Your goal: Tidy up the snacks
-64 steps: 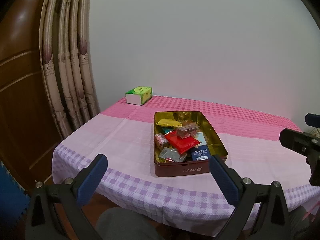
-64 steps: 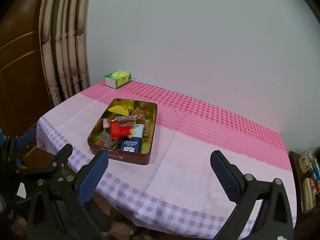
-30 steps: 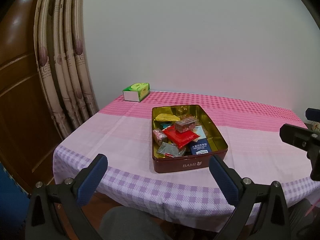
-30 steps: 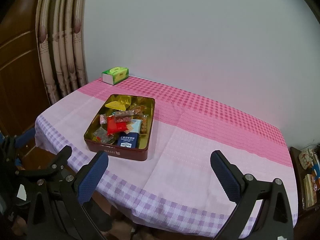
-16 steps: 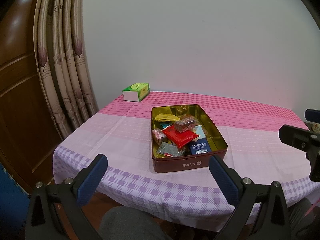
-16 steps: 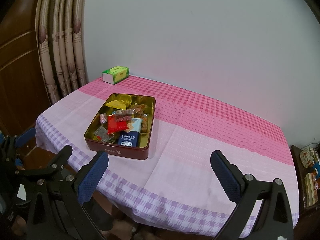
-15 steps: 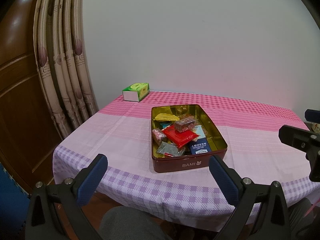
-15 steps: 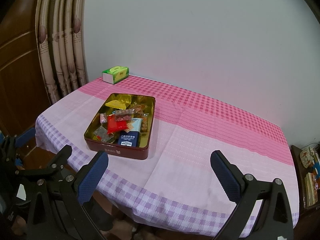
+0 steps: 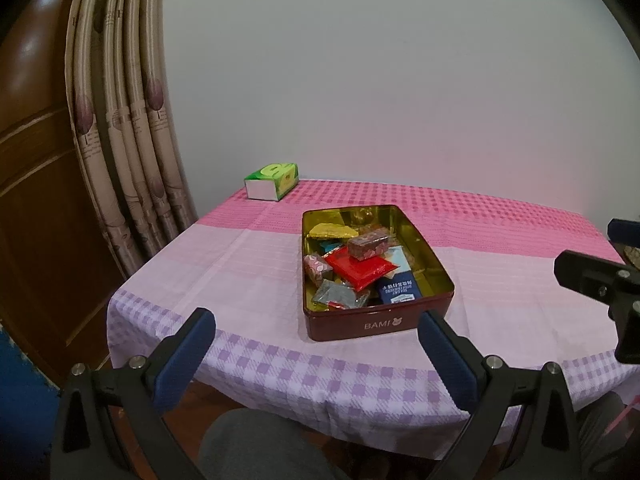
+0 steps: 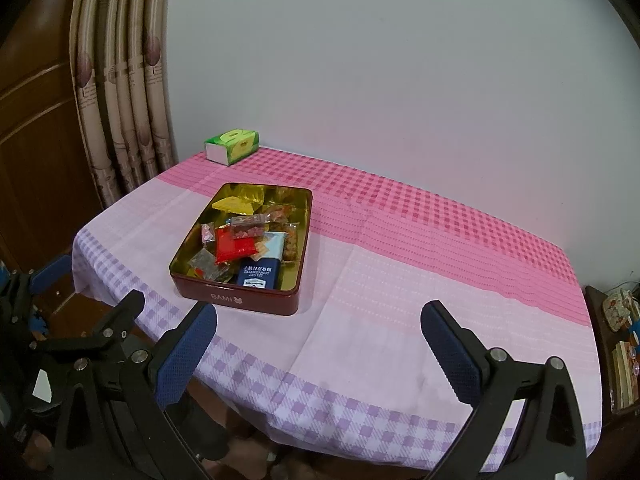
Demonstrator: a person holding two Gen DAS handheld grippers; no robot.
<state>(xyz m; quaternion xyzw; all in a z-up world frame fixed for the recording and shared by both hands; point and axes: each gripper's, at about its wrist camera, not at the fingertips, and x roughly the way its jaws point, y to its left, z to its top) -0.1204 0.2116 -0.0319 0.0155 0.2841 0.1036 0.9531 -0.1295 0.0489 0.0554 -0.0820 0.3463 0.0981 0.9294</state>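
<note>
I count one tin (image 9: 376, 322), one tissue box (image 9: 273, 175), one table (image 10: 400, 280) and my two grippers, left (image 9: 316, 344) and right (image 10: 318, 340). Inside the tin lie roughly ten wrapped snacks (image 9: 360, 266); overlaps prevent an exact count.

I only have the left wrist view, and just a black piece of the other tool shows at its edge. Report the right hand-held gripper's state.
Observer: The right hand-held gripper is open, nothing between its fingers, short of the snack tin.
Operator: Report what lies on the table right of the tin.
Observer: Only bare tablecloth there, no loose snacks.
Operator: Say what stands past the table's right edge.
Observer: A dark wooden shelf holding small items, too small to identify.
</note>
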